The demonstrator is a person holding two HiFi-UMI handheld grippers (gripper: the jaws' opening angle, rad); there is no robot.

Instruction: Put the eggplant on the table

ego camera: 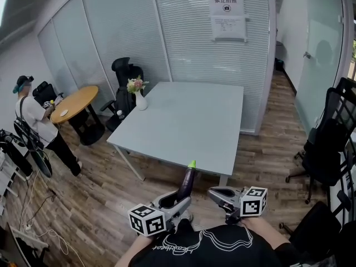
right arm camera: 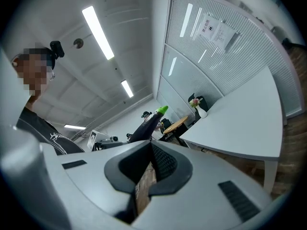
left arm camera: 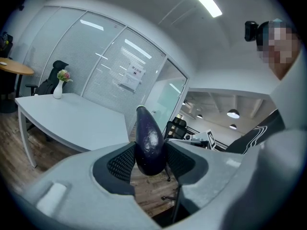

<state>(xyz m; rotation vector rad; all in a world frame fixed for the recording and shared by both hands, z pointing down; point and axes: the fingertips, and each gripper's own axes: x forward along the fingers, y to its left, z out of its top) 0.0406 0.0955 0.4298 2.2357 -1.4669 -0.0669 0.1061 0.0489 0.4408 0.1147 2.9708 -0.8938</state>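
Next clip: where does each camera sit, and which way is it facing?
Head view: on the head, facing down at the table; shows left claw, right claw, shirt.
Left gripper view: on left claw, facing the table past the gripped eggplant; shows shirt.
Right gripper view: on right claw, tilted, facing the table; shows shirt.
Shared: table, vase, eggplant.

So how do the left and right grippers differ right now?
The left gripper is clamped on the eggplant, which stands upright, green tip up; the right gripper holds nothing. Left jaws stand wide around it; right jaws sit together. Both are short of the grey table.
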